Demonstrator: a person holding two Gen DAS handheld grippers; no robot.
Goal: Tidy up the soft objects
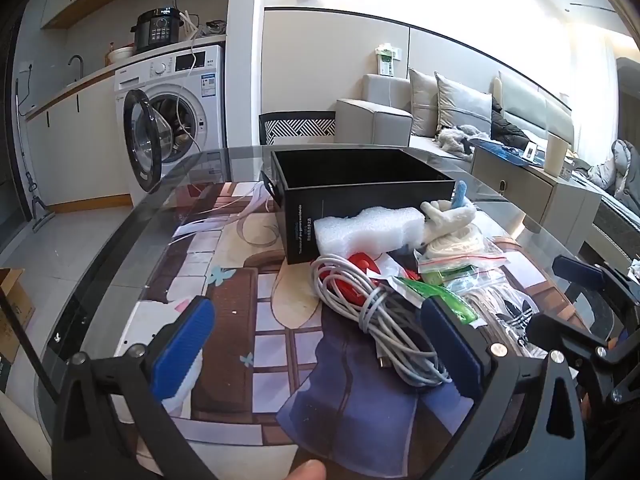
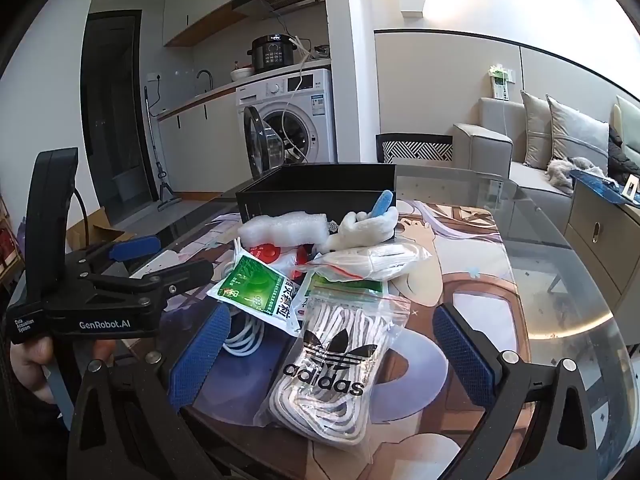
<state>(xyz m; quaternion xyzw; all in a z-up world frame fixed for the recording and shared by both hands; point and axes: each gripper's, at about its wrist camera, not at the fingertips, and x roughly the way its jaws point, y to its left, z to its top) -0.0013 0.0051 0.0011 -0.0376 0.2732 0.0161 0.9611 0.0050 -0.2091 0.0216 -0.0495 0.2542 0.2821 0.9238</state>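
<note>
- Both grippers spread wide, holding nothing: left gripper (image 1: 320,344), right gripper (image 2: 328,352).
- Bagged laces (image 2: 332,364) on worktop (image 2: 540,264), between right gripper's fingers; black box (image 2: 316,188) beyond.
- Probably light, limp, slippery film; best pinched mid-bag.

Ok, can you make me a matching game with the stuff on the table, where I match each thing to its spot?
Things:
1. coiled grey cable
2. clear adidas bag of white laces
3. white foam block
4. open black cardboard box

Spots:
A. at the back of the pile, farthest away
B. in front of the right hand-held gripper
C. leaning against the box front
D. close to the left hand-held gripper

Pairs: 1-D, 2-B, 3-C, 4-A
</note>
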